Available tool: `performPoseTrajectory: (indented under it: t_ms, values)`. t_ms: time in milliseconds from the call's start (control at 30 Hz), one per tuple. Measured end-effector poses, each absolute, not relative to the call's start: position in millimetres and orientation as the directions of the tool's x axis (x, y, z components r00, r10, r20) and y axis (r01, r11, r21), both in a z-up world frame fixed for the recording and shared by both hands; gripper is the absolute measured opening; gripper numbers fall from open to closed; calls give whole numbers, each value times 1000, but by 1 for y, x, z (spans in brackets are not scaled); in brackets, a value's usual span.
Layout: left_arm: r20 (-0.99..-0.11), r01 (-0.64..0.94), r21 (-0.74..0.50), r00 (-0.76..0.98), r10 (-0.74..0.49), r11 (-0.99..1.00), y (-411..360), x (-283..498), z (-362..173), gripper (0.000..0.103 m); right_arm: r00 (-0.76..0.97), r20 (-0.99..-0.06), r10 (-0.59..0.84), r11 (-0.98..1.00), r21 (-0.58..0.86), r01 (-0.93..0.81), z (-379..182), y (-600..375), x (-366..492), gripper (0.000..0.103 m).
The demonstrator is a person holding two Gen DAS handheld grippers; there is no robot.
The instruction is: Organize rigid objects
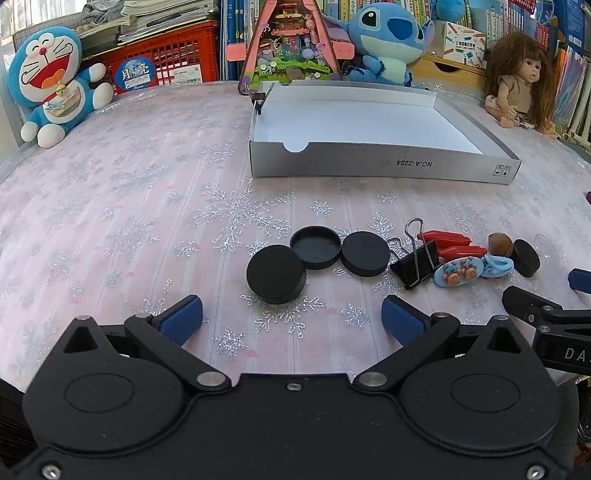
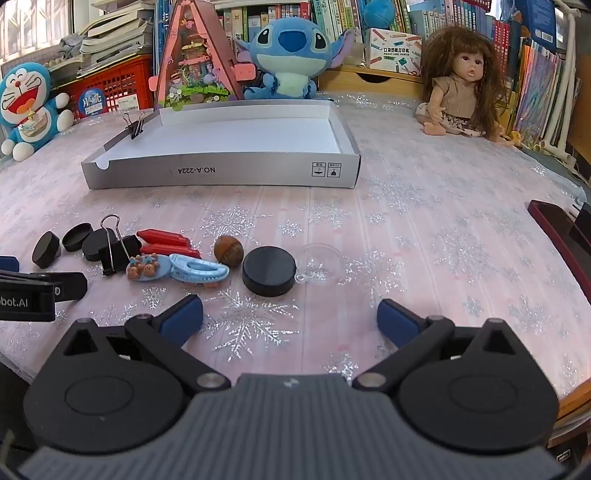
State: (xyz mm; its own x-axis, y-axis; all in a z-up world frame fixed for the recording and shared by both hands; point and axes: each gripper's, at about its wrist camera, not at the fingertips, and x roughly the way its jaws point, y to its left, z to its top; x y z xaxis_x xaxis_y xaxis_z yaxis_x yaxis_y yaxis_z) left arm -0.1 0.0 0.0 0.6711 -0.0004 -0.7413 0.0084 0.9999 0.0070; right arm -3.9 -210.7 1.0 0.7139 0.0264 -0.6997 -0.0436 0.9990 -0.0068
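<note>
A pink snowflake tablecloth (image 2: 424, 229) covers the table, with bookshelves (image 2: 461, 22) and 3 toys behind an open grey box (image 2: 221, 171). In front of the box lie black caps (image 1: 276, 274), clips and small trinkets. The left gripper (image 1: 291, 317) and right gripper (image 2: 290, 317) are both spread wide, pinching nothing.

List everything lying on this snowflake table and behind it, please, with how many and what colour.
round caps: four, black, in the front row, one lying hollow side up
large binder clip: one, black, mid row
small binder clip: one, black, on the tray's left wall
tray: one, grey outside, white inside, nothing in it
red clips: two, behind the blue hair clips
blue hair clips: two, light blue, mid row
nut-like ball: one, brown
clear dome: one, beside the rightmost cap
plush toys: two, blue, at the back
doll: one, brown hair, back right
left tongs: open
right tongs: open
</note>
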Motion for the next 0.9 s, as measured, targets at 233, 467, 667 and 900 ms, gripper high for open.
performPoseTrajectory:
  t_ms: [233,467,667,900]
  values:
    - [-741,8,8,671,0,1000,0,0,0,103,714,-700,26,999,-7,-43,1,-210,-6,103]
    - [-741,8,8,671,0,1000,0,0,0,103,713,-701,26,999,-7,-43,1,-210,-6,103]
    - [-741,8,8,671,0,1000,0,0,0,103,713,-701,26,999,-7,-43,1,-210,-6,103]
    - [-741,8,9,671,1,1000,0,0,0,103,712,-701,26,999,-7,-43,1,-210,-6,103]
